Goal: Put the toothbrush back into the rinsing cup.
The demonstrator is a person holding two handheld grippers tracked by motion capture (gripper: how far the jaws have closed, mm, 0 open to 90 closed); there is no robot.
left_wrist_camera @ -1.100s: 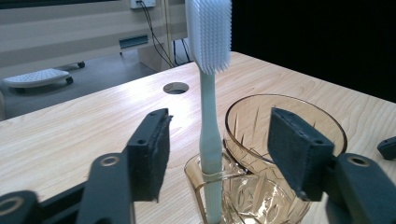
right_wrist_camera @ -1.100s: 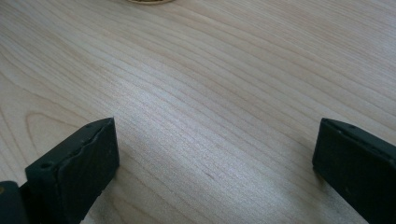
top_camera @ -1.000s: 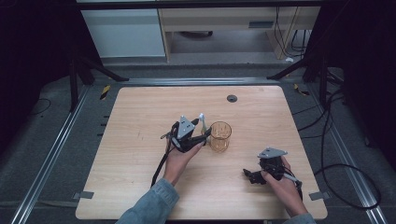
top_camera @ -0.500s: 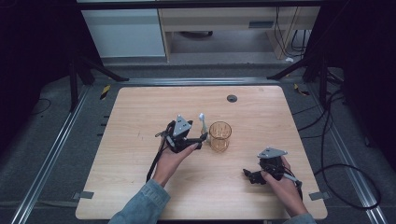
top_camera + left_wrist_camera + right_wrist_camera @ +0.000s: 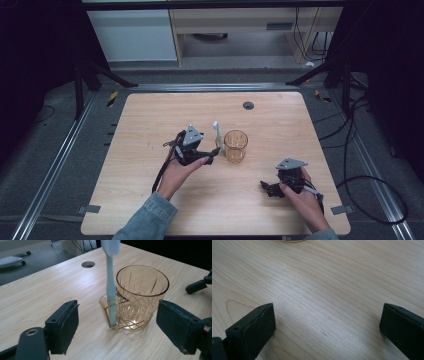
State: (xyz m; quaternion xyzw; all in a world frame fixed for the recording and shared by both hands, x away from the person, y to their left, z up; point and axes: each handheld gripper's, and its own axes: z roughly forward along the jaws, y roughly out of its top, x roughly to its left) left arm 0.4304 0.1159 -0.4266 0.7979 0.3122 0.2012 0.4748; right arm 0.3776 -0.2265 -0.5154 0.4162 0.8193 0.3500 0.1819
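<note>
Backing away from the amber glass cup [image 5: 140, 297], the left hand-held gripper [image 5: 207, 156] now stands wide open and empty; the toothbrush [image 5: 110, 287] stands released in the cup's side pocket, placement apparently complete. The right hand-held gripper [image 5: 272, 189] rests open on the table [image 5: 150, 130].

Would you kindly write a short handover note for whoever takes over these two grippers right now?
Left gripper: open, holding nothing, jaws either side of the amber cut-glass cup, not touching it.
Right gripper: open, holding nothing, low over the light wooden table near its front right.
The pale green toothbrush with white bristles stands upright in the cup's small side holder, mid-table.
Done: the toothbrush looks placed and released.
Left: probably just draw the left gripper away without knocking the cup.
</note>
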